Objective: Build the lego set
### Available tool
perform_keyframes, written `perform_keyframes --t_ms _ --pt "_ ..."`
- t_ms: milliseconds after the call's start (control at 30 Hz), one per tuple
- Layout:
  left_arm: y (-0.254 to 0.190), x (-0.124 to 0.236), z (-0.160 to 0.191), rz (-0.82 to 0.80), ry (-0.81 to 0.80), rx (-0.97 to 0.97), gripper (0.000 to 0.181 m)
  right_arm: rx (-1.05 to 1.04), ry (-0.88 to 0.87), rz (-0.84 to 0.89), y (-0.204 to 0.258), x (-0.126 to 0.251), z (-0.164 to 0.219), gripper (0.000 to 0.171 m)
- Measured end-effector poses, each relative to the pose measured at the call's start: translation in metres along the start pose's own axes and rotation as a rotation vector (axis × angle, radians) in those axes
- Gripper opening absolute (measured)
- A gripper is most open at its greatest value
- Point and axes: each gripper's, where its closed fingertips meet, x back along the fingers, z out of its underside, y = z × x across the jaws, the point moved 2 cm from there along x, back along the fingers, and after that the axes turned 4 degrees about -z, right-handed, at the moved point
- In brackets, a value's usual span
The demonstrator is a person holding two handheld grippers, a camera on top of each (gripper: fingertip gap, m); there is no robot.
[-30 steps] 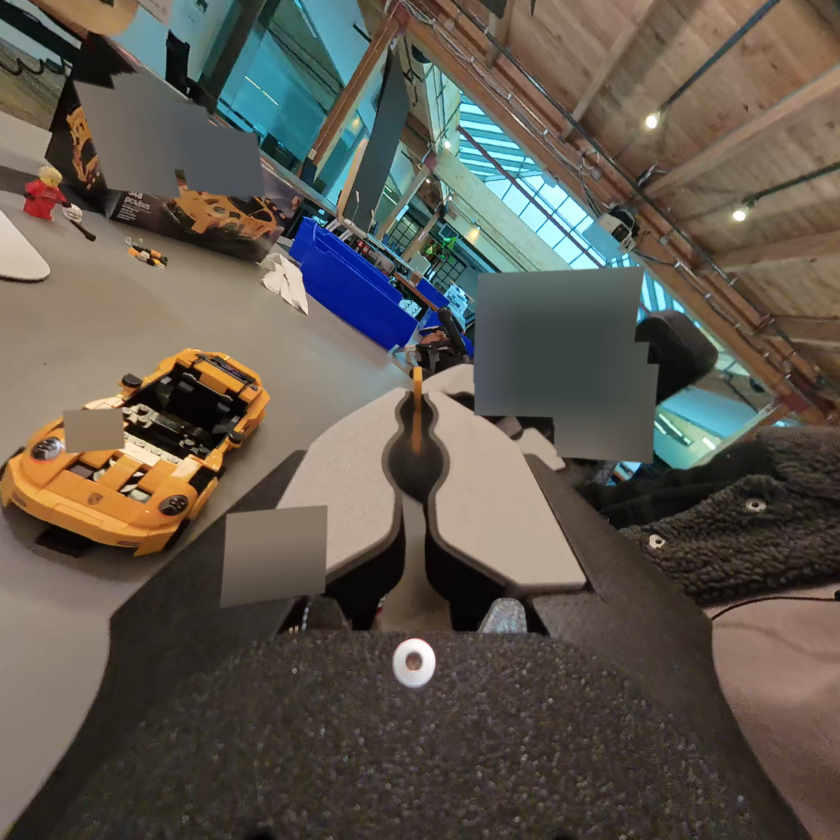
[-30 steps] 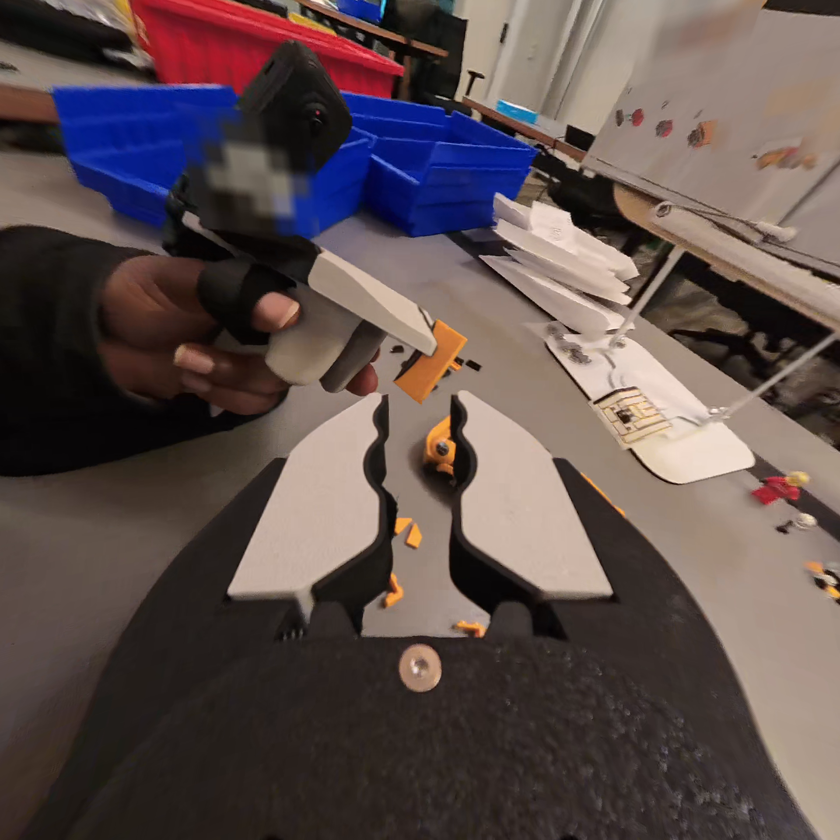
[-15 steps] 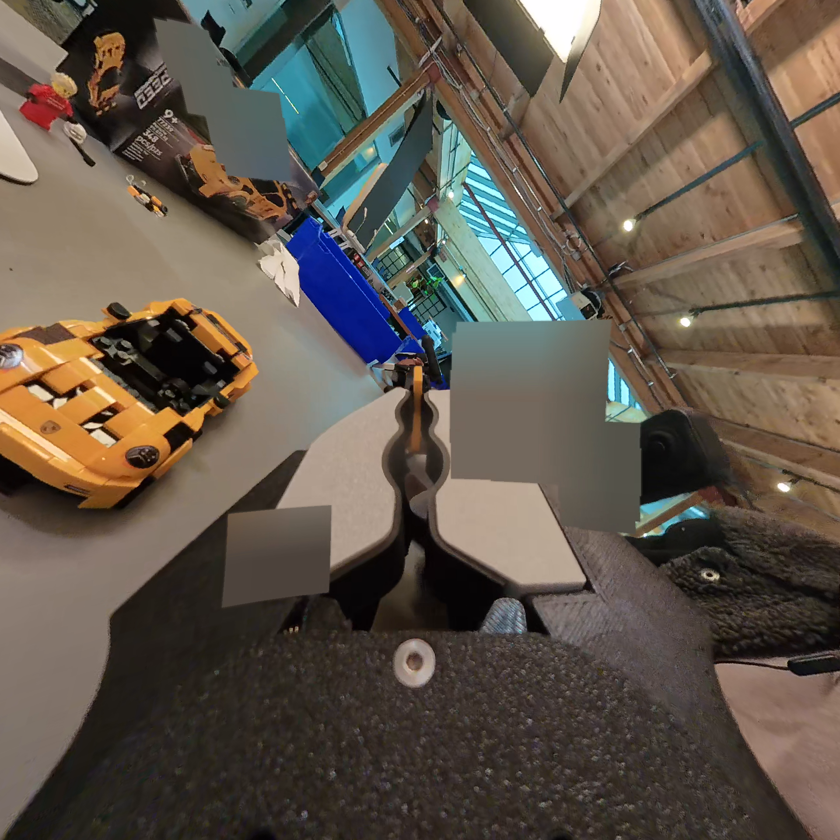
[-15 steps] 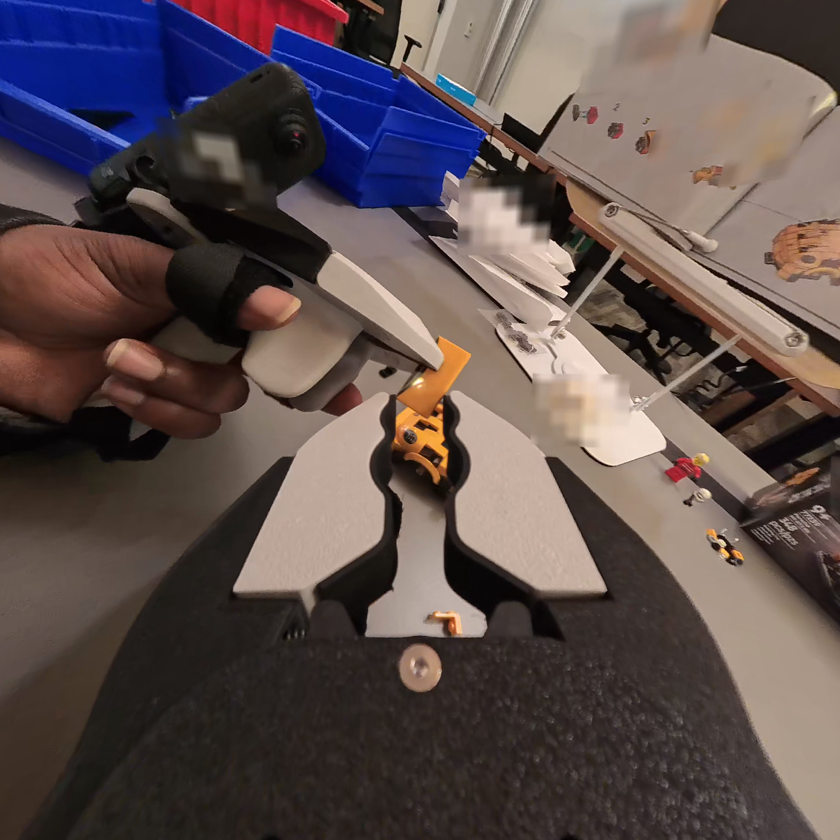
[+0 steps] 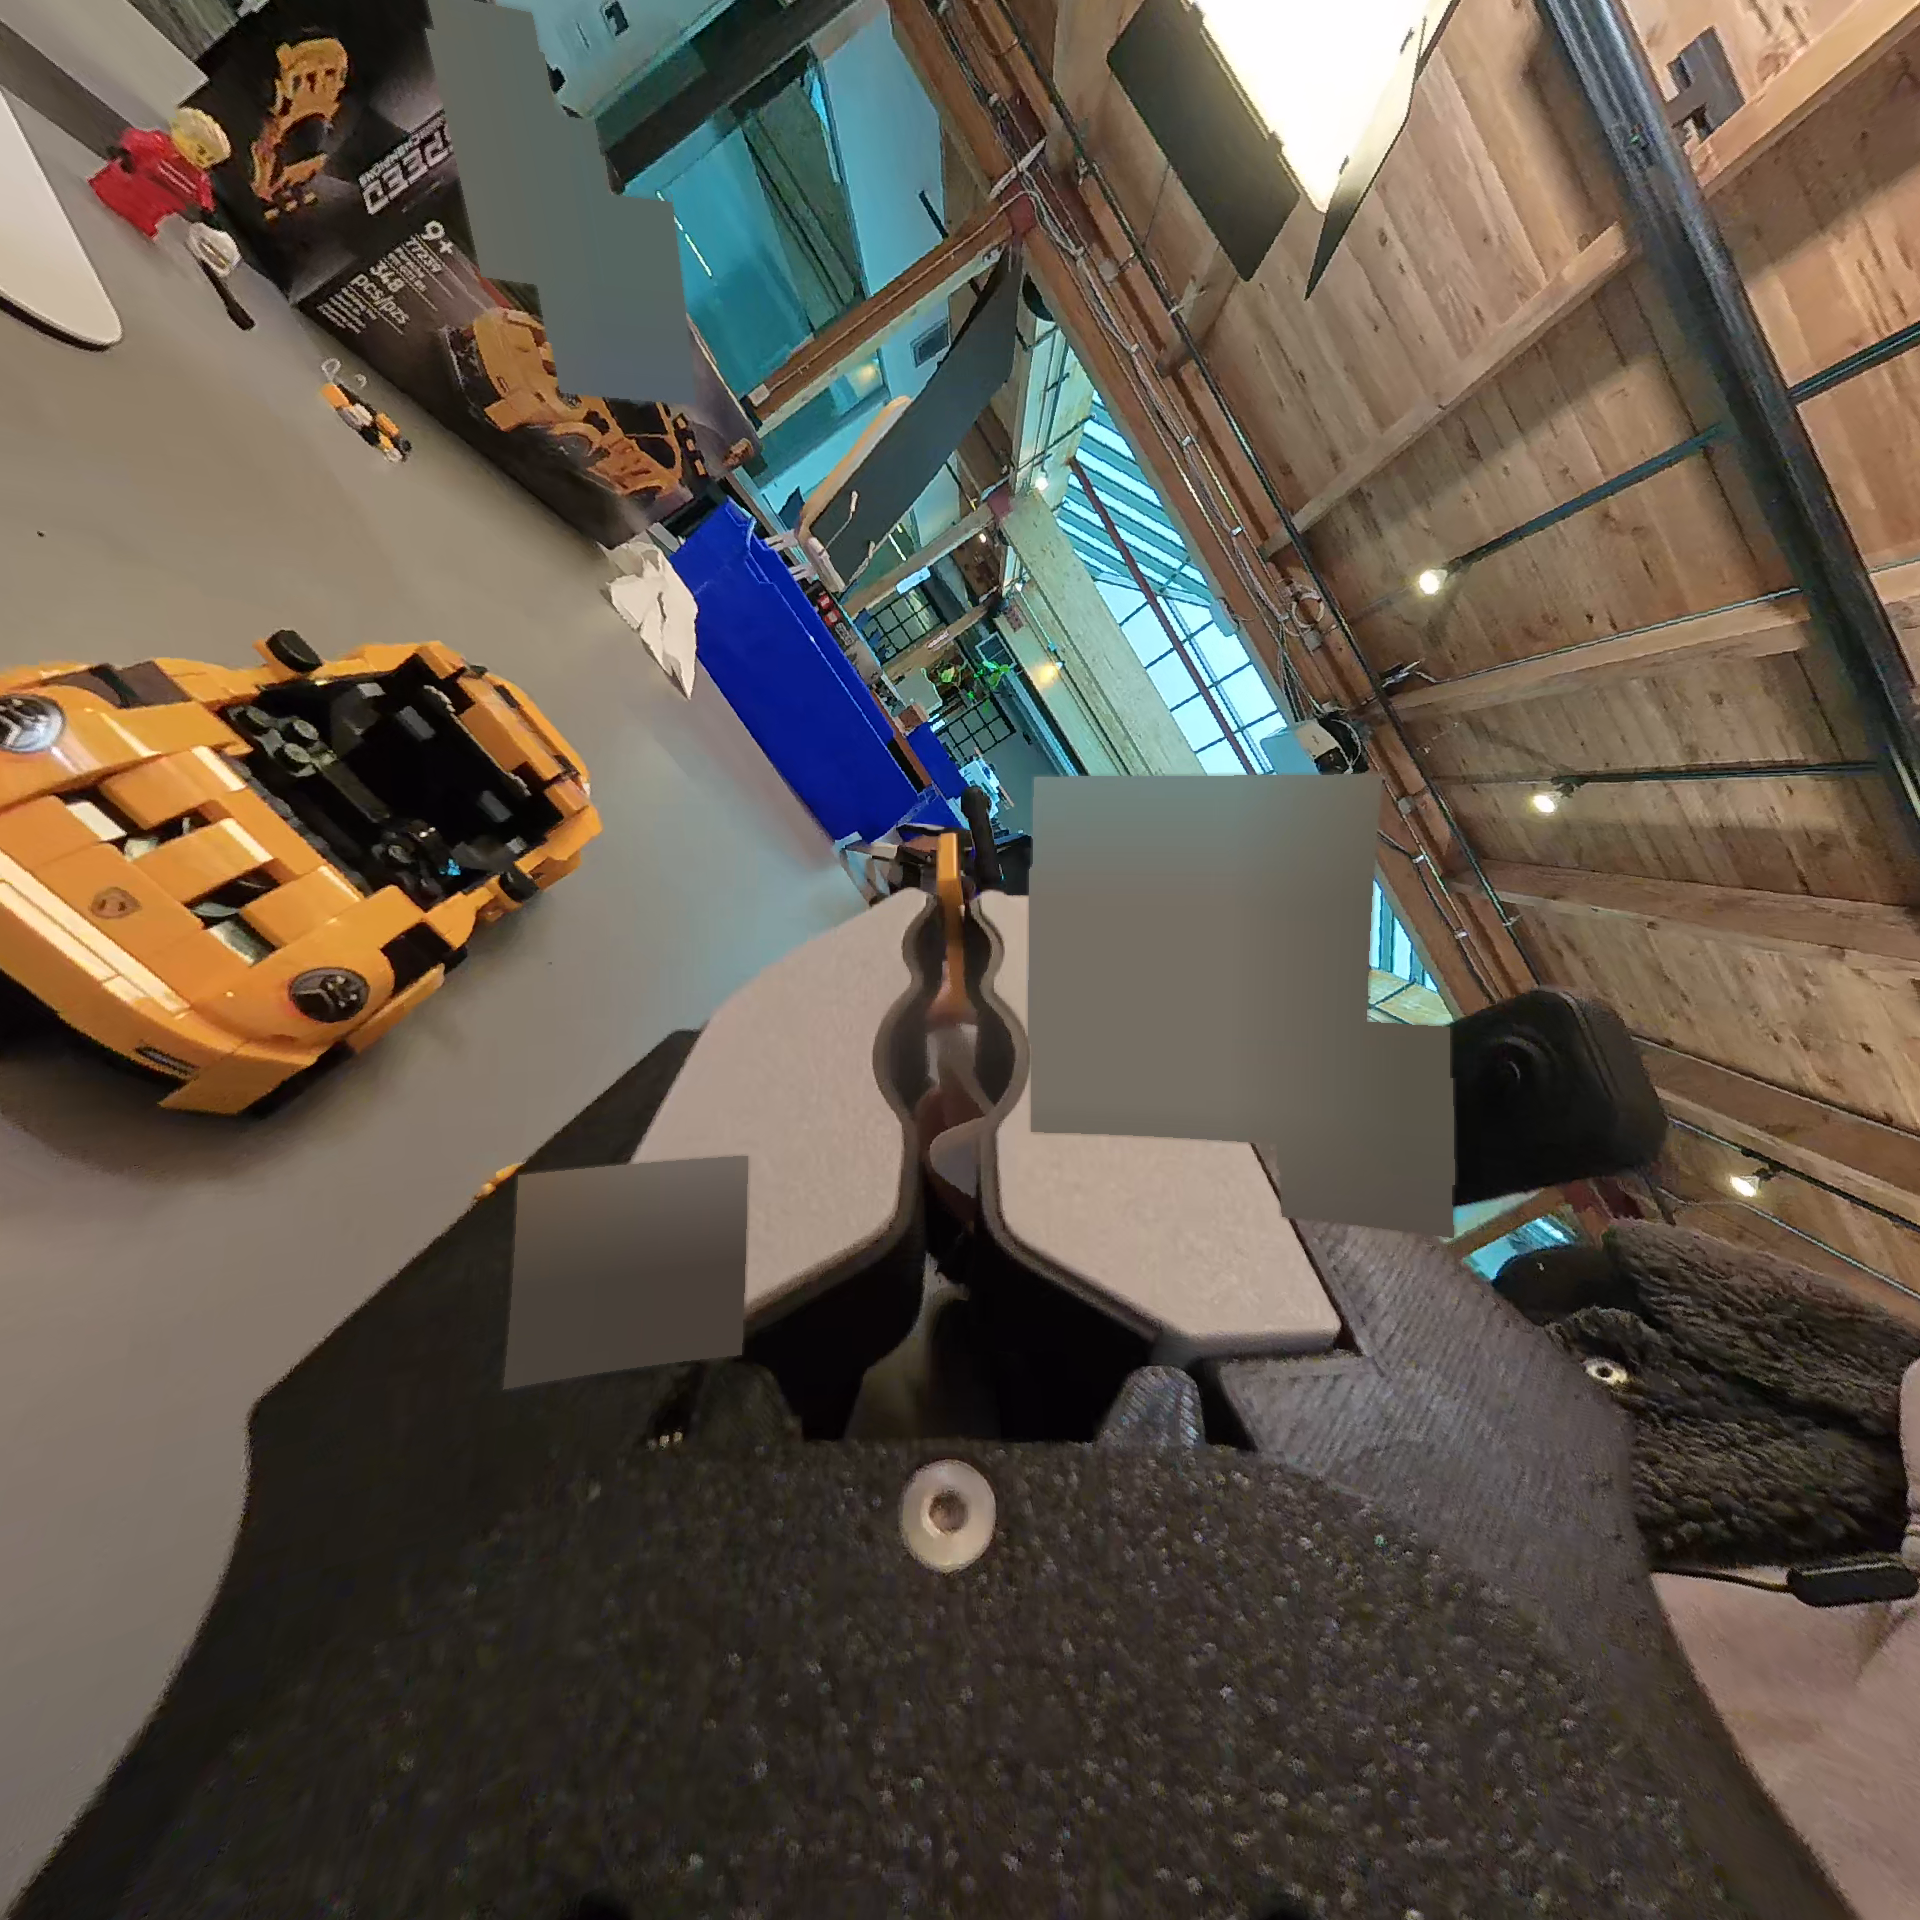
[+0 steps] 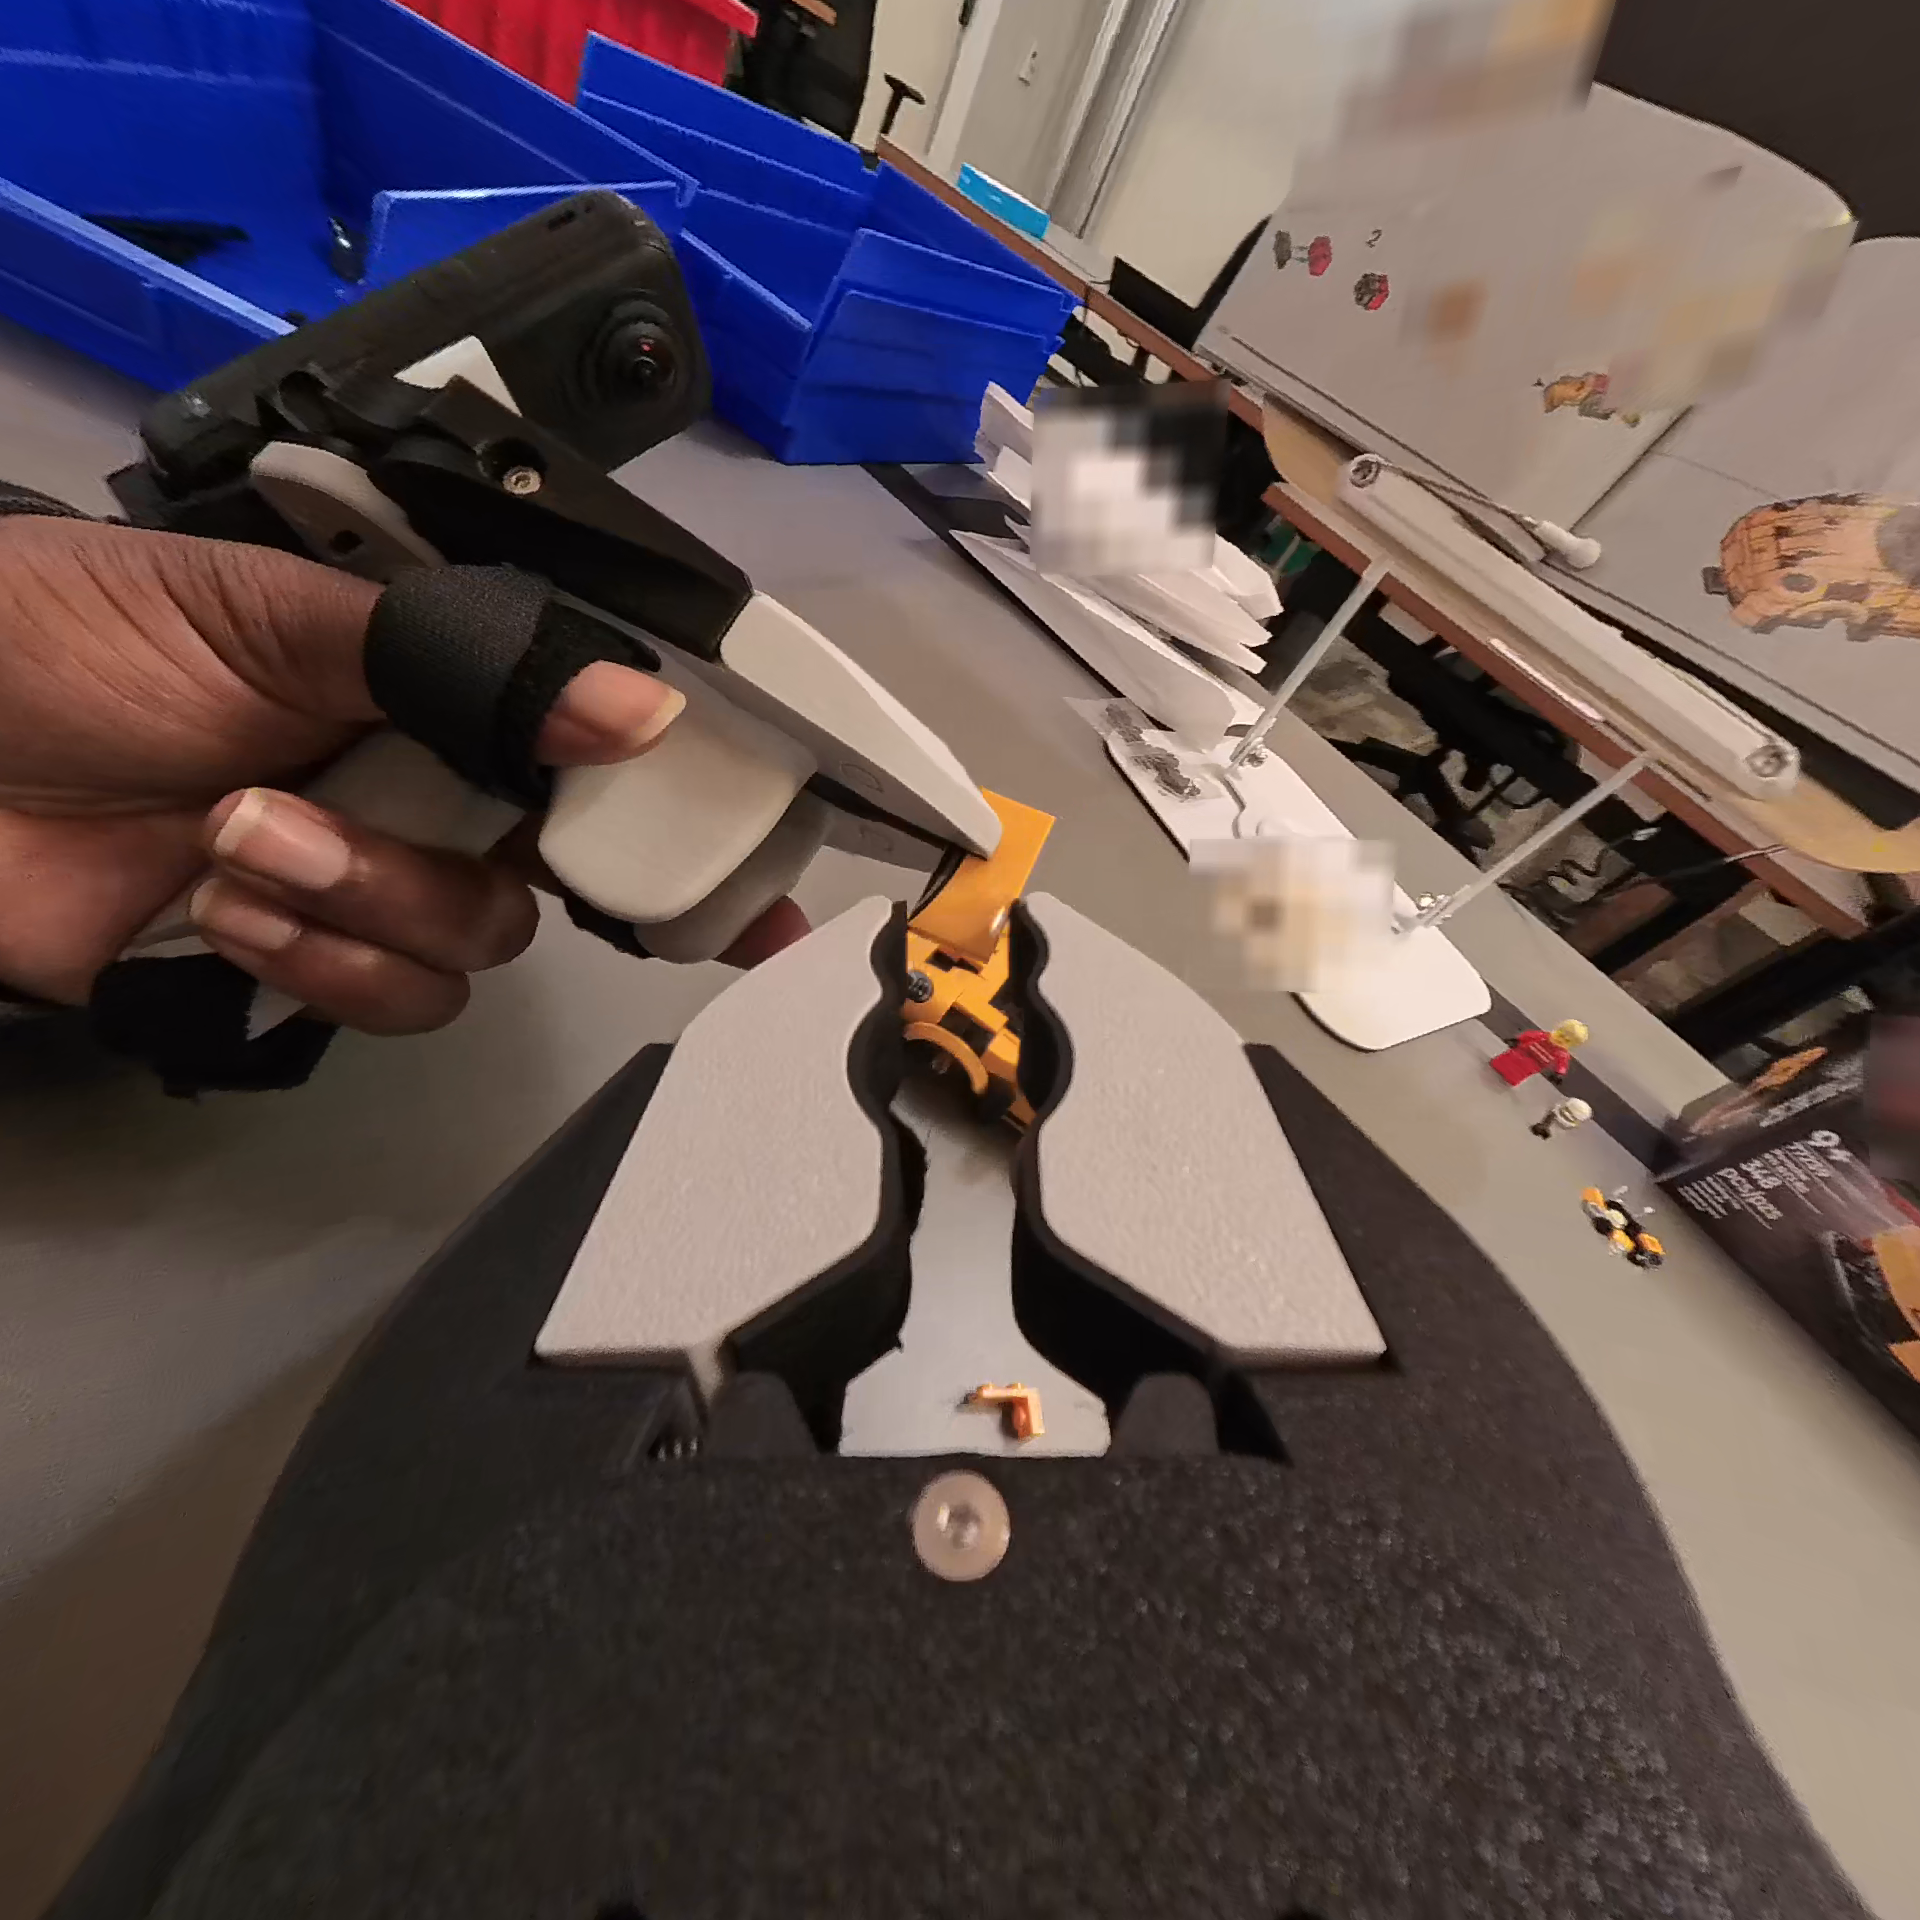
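Note:
My left gripper (image 5: 948, 909) is shut on a thin orange flat piece (image 5: 947, 883), seen edge-on. In the right wrist view the same gripper (image 6: 977, 831), held by a hand (image 6: 208, 748), holds that orange plate (image 6: 1013, 847) just above my right gripper (image 6: 961, 920). My right gripper is shut on a small orange Lego sub-assembly (image 6: 966, 1013). The plate touches the top of the sub-assembly. The orange Lego car (image 5: 249, 852), with an open black cockpit, sits on the grey table (image 5: 208, 520) to the left.
The black set box (image 5: 416, 260) stands at the back, with a red minifigure (image 5: 156, 177) and small parts (image 5: 364, 416) near it. Blue bins (image 6: 727, 260), white paper bags (image 6: 1143, 644), a booklet stand (image 6: 1382, 987) and a loose orange piece (image 6: 1008, 1408) lie around. My two grippers' fingertips are within a few centimetres of each other. Left tips and right tips are each some 40 cm from the red minifigure (image 5: 156, 177).
My right gripper closed on the orange sub-assembly and lifted it off the table. My left gripper brought the orange plate down against it. The car slid left in the left wrist view.

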Motion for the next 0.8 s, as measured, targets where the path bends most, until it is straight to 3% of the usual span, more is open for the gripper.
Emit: perform_keyframes --t_ms 33,467,700,800 --pt "0.001 0.000 0.001 -0.004 0.007 -0.004 0.003 -0.013 -0.002 -0.017 0.000 0.001 0.001 0.018" --pt "-0.002 0.003 -0.004 -0.044 0.016 -0.142 0.005 -0.135 0.018 -0.222 -0.010 0.022 0.012 0.018" --pt "-0.044 0.031 -0.022 -0.058 0.057 -0.557 0.006 -0.118 0.064 -0.255 -0.051 0.039 0.032 0.018" --pt "-0.044 0.084 -0.042 -0.318 0.132 -0.840 0.013 -0.118 0.099 -0.235 -0.069 0.045 0.045 0.018"
